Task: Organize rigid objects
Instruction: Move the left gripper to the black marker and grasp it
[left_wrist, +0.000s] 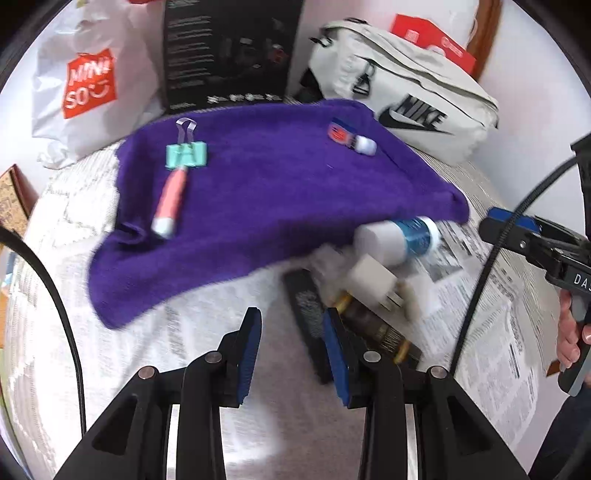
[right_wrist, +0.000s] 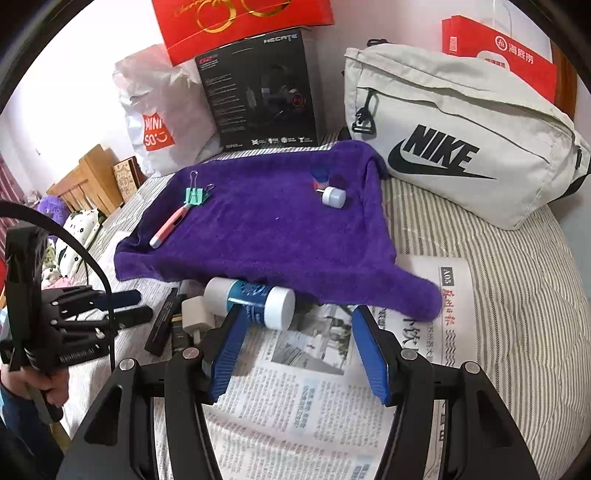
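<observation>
A purple towel (right_wrist: 266, 236) lies on the bed and carries a green binder clip (right_wrist: 194, 195), a pink pen (right_wrist: 170, 221) and a small red-blue item with a white cap (right_wrist: 330, 192). On the newspaper (right_wrist: 303, 387) at its near edge lie a white-and-blue bottle (right_wrist: 251, 299), a white plug adapter (right_wrist: 194, 310) and black sticks (right_wrist: 162, 317). My right gripper (right_wrist: 299, 354) is open and empty, just short of the bottle. My left gripper (left_wrist: 291, 354) is open and empty, near the adapter (left_wrist: 373, 284) and the bottle (left_wrist: 399, 236); the towel (left_wrist: 258, 206) lies beyond it.
A white Nike bag (right_wrist: 461, 140) lies at the back right. A black headset box (right_wrist: 258, 92), a red box (right_wrist: 240, 22) and a Miniso bag (right_wrist: 159, 122) stand at the back. The striped bedding (right_wrist: 517, 295) extends right.
</observation>
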